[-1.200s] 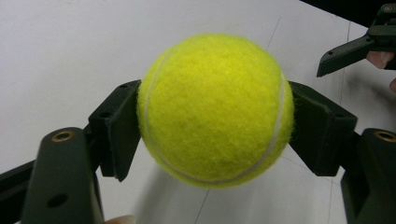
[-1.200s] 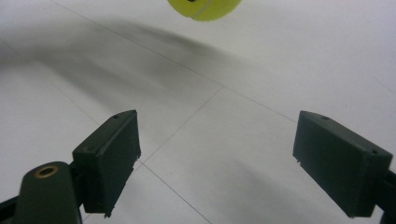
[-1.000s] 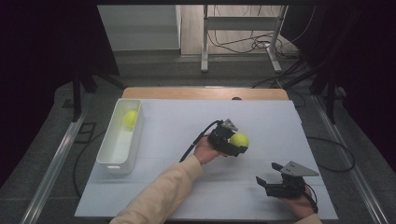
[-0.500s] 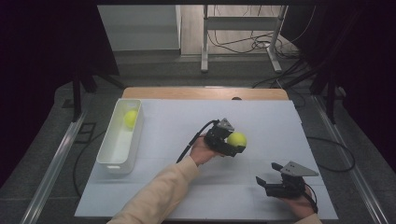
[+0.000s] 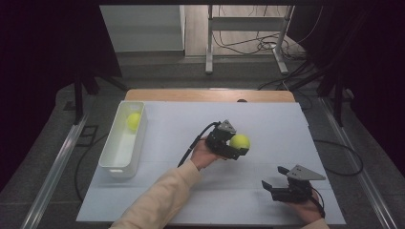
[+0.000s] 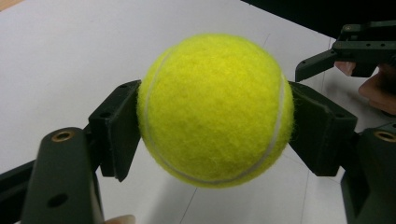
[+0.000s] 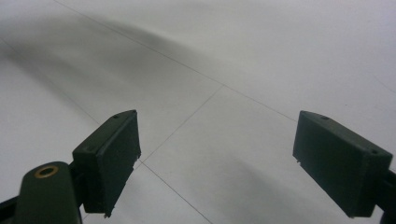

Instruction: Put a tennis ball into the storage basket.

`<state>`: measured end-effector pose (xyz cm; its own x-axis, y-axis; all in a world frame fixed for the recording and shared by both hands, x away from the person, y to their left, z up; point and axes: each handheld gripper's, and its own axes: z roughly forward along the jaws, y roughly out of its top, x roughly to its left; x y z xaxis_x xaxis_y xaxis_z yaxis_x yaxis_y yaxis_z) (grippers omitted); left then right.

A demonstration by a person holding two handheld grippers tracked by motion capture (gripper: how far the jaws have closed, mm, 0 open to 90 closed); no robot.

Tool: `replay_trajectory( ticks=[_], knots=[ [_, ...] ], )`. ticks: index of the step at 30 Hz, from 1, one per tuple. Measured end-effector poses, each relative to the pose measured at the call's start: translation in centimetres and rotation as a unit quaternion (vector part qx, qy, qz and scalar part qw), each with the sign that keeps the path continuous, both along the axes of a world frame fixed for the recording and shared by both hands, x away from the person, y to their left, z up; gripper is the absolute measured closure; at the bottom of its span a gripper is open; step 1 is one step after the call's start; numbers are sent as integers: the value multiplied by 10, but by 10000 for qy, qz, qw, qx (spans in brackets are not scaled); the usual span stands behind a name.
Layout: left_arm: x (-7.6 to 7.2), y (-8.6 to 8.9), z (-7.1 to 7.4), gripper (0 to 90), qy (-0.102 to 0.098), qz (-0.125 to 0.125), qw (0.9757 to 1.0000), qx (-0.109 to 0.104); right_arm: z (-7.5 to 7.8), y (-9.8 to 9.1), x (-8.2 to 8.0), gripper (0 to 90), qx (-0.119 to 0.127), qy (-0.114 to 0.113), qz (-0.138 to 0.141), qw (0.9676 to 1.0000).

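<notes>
Midair, left gripper [image 5: 237,145] fingers pinching a round tennis ball [image 6: 215,108], seam curving upright; right gripper [image 5: 273,187] fingers spread.

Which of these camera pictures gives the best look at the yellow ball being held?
The left gripper view: the tennis ball sits close up, squeezed between the left gripper's two fingers, fuzz and seam plain. The high view shows it small, held above the white table. The right gripper view looks at bare table between its own open fingers.
</notes>
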<state>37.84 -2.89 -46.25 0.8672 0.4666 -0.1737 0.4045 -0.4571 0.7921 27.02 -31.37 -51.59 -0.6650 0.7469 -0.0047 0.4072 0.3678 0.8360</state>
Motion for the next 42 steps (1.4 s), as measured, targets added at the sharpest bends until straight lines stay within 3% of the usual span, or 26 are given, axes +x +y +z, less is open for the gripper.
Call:
replay_trajectory(
  ticks=[23, 27, 42],
  knots=[
    [-9, 23, 10, 257, -164, 175, 9997, -68, 0, 0, 0, 153, -1, -15, -1, 10000],
    [-10, 29, 12, 256, -149, 210, 9995, -181, 0, 0, 0, 153, 0, -14, -7, 10000],
    [-19, 49, 14, 257, -172, 386, 9987, -267, 0, 1, 0, 153, -27, -19, -31, 10000]
  ],
)
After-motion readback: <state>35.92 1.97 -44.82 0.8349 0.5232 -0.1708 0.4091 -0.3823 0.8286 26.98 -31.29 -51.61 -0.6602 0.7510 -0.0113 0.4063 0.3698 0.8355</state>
